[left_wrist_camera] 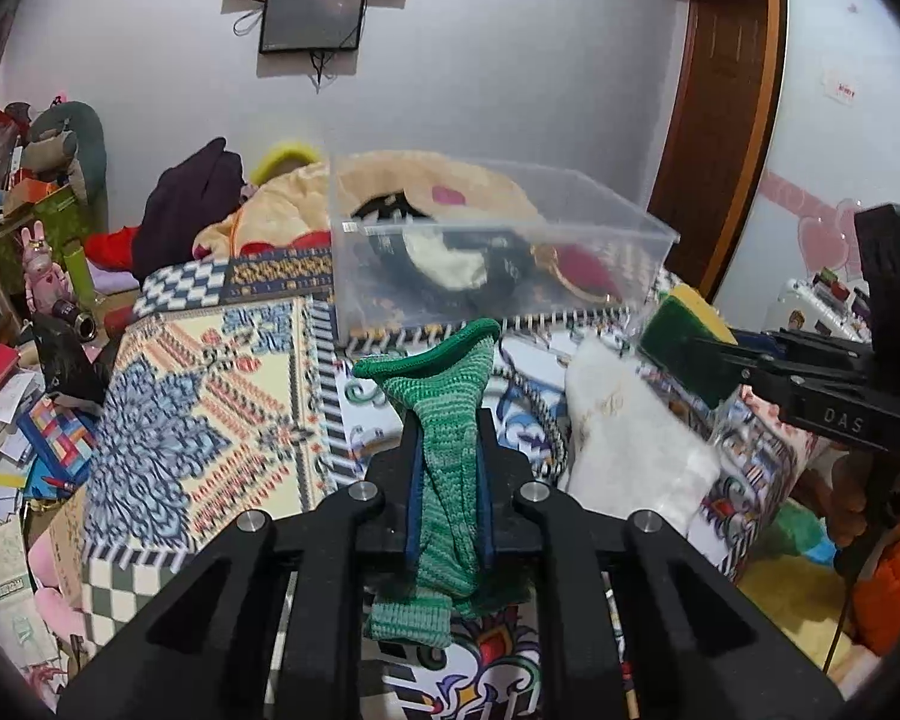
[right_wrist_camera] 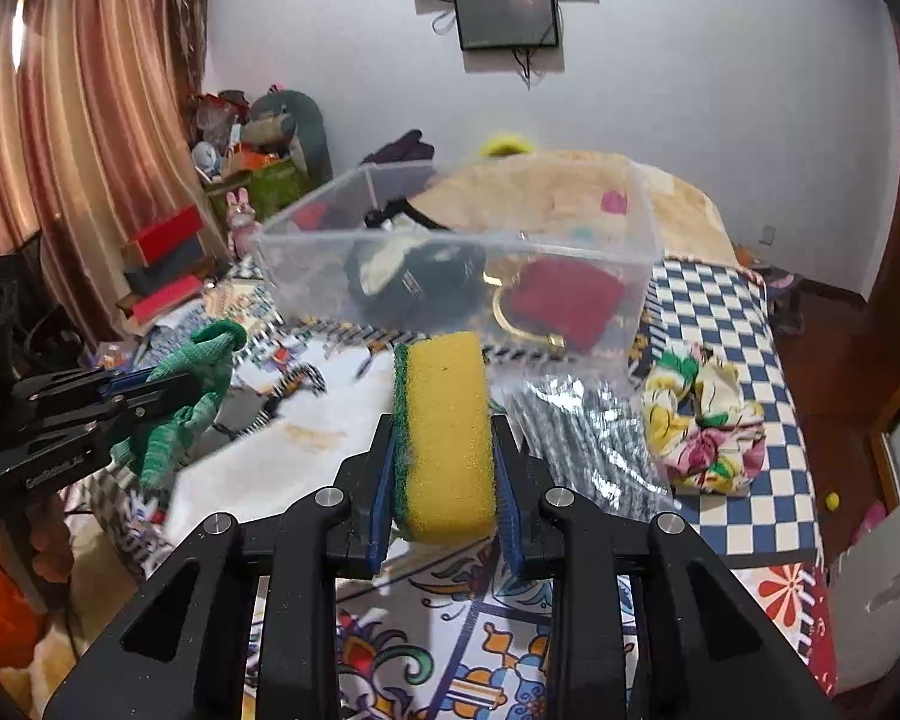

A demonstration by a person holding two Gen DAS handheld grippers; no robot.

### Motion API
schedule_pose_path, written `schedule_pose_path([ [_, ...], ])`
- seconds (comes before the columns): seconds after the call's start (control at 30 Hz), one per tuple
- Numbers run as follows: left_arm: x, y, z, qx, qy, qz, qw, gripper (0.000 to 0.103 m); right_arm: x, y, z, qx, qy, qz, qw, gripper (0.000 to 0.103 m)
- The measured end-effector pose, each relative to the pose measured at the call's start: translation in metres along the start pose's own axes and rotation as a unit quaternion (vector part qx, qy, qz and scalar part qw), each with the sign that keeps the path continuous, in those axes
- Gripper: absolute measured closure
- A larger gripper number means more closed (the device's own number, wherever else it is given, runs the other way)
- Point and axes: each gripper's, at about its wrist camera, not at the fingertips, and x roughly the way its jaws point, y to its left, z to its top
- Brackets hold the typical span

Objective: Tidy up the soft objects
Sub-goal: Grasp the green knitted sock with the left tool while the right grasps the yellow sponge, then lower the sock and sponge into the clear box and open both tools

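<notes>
My left gripper (left_wrist_camera: 448, 420) is shut on a green knitted sock (left_wrist_camera: 447, 450) that sticks up between its fingers and hangs below them; the sock also shows in the right wrist view (right_wrist_camera: 192, 396). My right gripper (right_wrist_camera: 444, 420) is shut on a yellow sponge with a green scouring side (right_wrist_camera: 444, 432), seen from the left wrist view too (left_wrist_camera: 684, 330). Both are held above the bed, in front of a clear plastic box (left_wrist_camera: 486, 252) (right_wrist_camera: 456, 252) that holds a black-and-white soft item, a red pouch and a gold ring-shaped piece.
A white fluffy cloth (left_wrist_camera: 630, 438) lies on the patterned bedspread (left_wrist_camera: 210, 372). A silvery plastic bag (right_wrist_camera: 588, 438) and a floral scrunchie (right_wrist_camera: 702, 420) lie right of the sponge. Clutter of boxes and toys (left_wrist_camera: 24, 276) stands left of the bed. A wooden door (left_wrist_camera: 726, 108) is at the right.
</notes>
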Motion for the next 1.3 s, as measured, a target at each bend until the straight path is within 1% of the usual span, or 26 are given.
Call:
schedule_pose_path([
  [0.17, -0.008, 0.001, 0.024, 0.007, -0.026, 0.011, 0.9996, 0.089, -0.012, 0.002, 0.017, -0.005, -0.027, -0.003, 1.000, 0.077],
  [0.27, -0.010, 0.003, 0.042, 0.004, -0.039, 0.007, 0.9992, 0.089, -0.018, 0.003, 0.030, -0.011, -0.044, -0.009, 0.999, 0.077],
  [0.4, -0.010, -0.002, 0.066, 0.017, -0.062, 0.022, 0.9977, 0.089, -0.023, 0.000, 0.051, -0.011, -0.069, -0.021, 0.997, 0.077],
  [0.47, -0.009, -0.004, 0.079, 0.021, -0.071, 0.022, 0.9970, 0.089, -0.023, -0.003, 0.059, -0.010, -0.079, -0.027, 0.996, 0.077],
  [0.7, 0.007, -0.010, 0.112, 0.028, -0.084, 0.030, 0.9956, 0.089, -0.015, -0.011, 0.084, -0.001, -0.102, -0.038, 0.994, 0.077],
  [0.8, 0.019, -0.011, 0.124, 0.025, -0.081, 0.032, 0.9958, 0.089, -0.007, -0.015, 0.094, 0.004, -0.103, -0.040, 0.994, 0.077],
  [0.97, 0.044, -0.013, 0.137, 0.029, -0.067, 0.047, 0.9962, 0.089, 0.006, -0.016, 0.105, 0.009, -0.097, -0.041, 0.994, 0.077],
  [1.17, 0.077, -0.007, 0.143, 0.019, -0.033, 0.047, 0.9982, 0.089, 0.031, -0.011, 0.109, -0.012, -0.066, -0.055, 0.996, 0.077],
  [1.3, 0.097, -0.005, 0.141, 0.023, -0.012, 0.053, 0.9983, 0.089, 0.048, -0.011, 0.109, -0.029, -0.041, -0.064, 0.997, 0.077],
])
